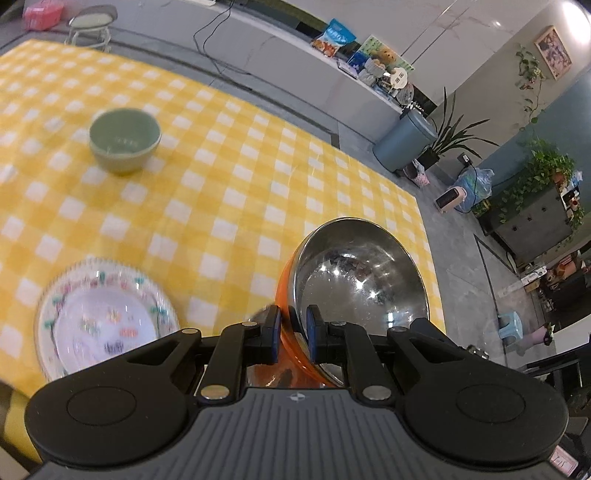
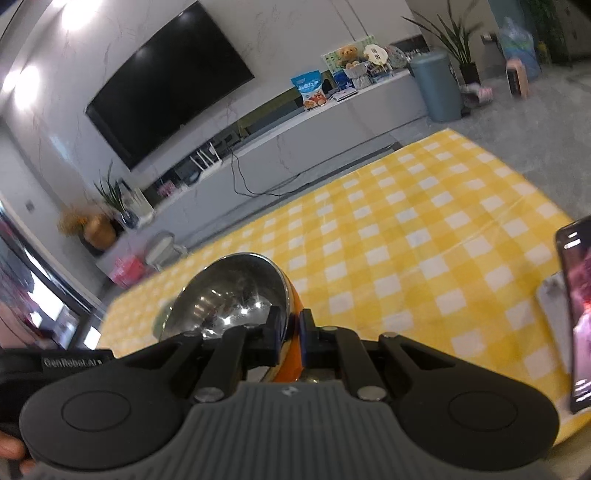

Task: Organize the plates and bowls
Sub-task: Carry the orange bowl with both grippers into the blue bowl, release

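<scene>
A steel bowl with an orange outside [image 1: 362,277] is tilted over the yellow checked tablecloth [image 1: 258,184]. My left gripper [image 1: 291,332] is shut on its left rim, one pad inside and one outside. In the right wrist view, my right gripper [image 2: 289,336] is shut on the right rim of a steel and orange bowl [image 2: 229,291]. I cannot tell whether it is the same bowl. A green bowl [image 1: 125,140] stands upright farther back on the cloth. A flower-patterned plate [image 1: 107,321] lies near the front left.
A phone [image 2: 576,314] stands at the right edge of the cloth. Beyond the table are a stool [image 1: 90,26], a blue-grey bin [image 1: 404,142], potted plants [image 1: 448,133] and a low white console [image 2: 295,147] under a wall TV [image 2: 166,81]. Another gripper's body [image 2: 55,363] shows at left.
</scene>
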Available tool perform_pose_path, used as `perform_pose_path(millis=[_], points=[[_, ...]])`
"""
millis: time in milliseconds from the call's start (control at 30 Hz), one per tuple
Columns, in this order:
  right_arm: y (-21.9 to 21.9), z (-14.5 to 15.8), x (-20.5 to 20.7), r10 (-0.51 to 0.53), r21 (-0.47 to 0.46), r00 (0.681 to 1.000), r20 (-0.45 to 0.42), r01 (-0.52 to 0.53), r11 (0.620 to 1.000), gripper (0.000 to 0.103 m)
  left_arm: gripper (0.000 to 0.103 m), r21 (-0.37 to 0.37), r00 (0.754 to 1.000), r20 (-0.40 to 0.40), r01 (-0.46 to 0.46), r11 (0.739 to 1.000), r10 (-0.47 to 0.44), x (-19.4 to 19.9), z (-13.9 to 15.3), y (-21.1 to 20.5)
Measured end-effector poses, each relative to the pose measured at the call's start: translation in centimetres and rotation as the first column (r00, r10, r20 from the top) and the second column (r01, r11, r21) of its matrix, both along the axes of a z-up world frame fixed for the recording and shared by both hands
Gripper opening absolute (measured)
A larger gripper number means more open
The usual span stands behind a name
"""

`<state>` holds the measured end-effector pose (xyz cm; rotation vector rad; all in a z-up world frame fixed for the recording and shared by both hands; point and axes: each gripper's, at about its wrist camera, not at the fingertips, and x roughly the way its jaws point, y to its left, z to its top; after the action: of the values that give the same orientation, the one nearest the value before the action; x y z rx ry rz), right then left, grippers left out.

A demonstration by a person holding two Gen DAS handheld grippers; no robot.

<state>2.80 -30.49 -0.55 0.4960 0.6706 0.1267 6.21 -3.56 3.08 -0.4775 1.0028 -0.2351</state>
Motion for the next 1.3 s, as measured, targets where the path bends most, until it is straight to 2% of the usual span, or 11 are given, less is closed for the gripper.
perform_pose_path(millis=[100, 300, 467, 1000, 1300], points=[[0.4, -0.2, -0.6, 0.008, -0.047, 1.000, -0.013, -0.009, 0.999, 0.008, 0.015, -0.006, 0.999, -0.034, 0.000, 1.000, 0.000, -0.3, -0.8, 0.1], [0.3, -1.0, -1.2, 0.025, -0.057, 0.998, -0.051, -0.028, 0.998, 0.008, 0.016, -0.017, 0.996, -0.093, -0.005, 1.000, 0.003, -1.0, -2.2, 0.5], [1.0, -1.5, -1.1, 0.038, -0.101, 0.996, -0.079, -0.046, 0.994, 0.007, 0.016, -0.009, 0.993, -0.116, -0.004, 1.000, 0.003, -1.2, -2.8, 0.4], [2.2, -2.5, -1.1, 0.066, -0.229, 0.989, -0.135, -0.096, 0.969, 0.007, 0.016, 0.058, 0.993, -0.114, 0.030, 0.998, -0.023, -1.4, -3.7, -0.7], [3.2, -2.5, -1.1, 0.079, -0.292, 0.987, -0.138, -0.117, 0.949, 0.007, 0.017, 0.094, 0.992, -0.105, 0.079, 0.992, -0.069, -1.3, -3.8, -1.0]])
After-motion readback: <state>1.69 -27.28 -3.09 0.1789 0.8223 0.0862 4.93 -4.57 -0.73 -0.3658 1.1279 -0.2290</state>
